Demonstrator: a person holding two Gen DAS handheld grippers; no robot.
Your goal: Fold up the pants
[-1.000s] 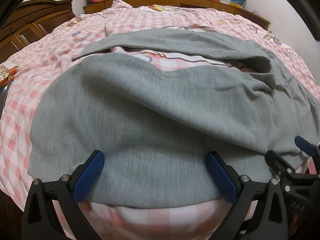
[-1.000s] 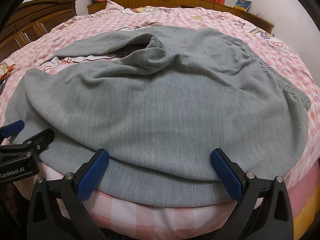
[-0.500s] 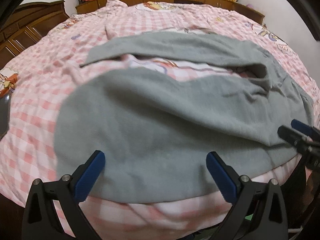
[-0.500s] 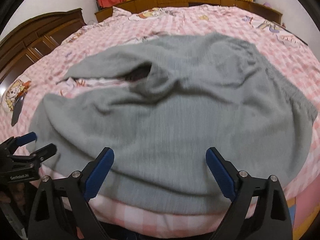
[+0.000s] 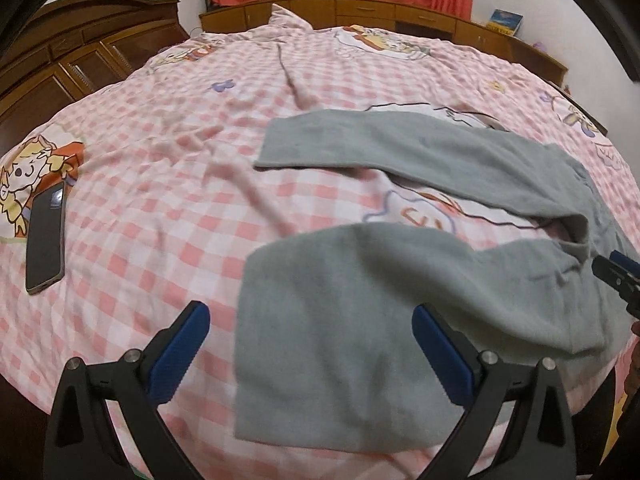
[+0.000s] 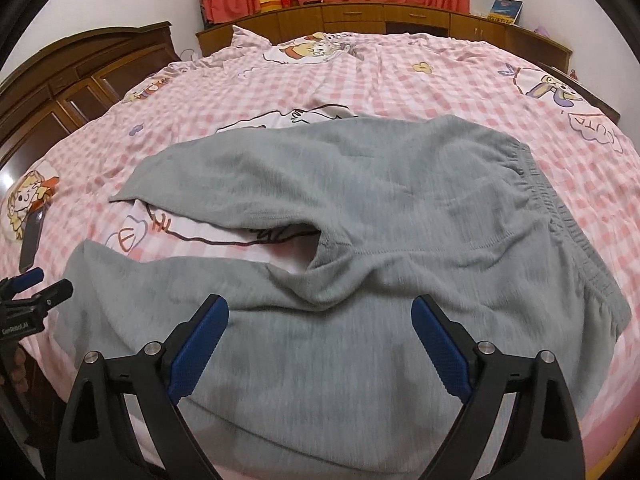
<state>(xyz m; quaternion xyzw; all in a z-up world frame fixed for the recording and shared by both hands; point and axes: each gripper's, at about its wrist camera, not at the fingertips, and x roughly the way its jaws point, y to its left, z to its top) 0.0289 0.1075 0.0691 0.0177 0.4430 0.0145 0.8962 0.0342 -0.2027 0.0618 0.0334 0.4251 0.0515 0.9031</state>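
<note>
Over on the left a phone [image 5: 46,240] sits on the pink checked bed [image 5: 160,168], then the left tool [image 5: 306,354] and right tool [image 6: 320,344], both spread wide, holding nothing. Grey pants [image 6: 360,208] lie flat, legs apart, waistband rightmost. Soft, floppy fleece, I'd guess; grab hem and waistband. No containers anywhere.

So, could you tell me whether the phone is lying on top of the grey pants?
No, the phone lies on the checked bedspread, apart from the pants.
</note>
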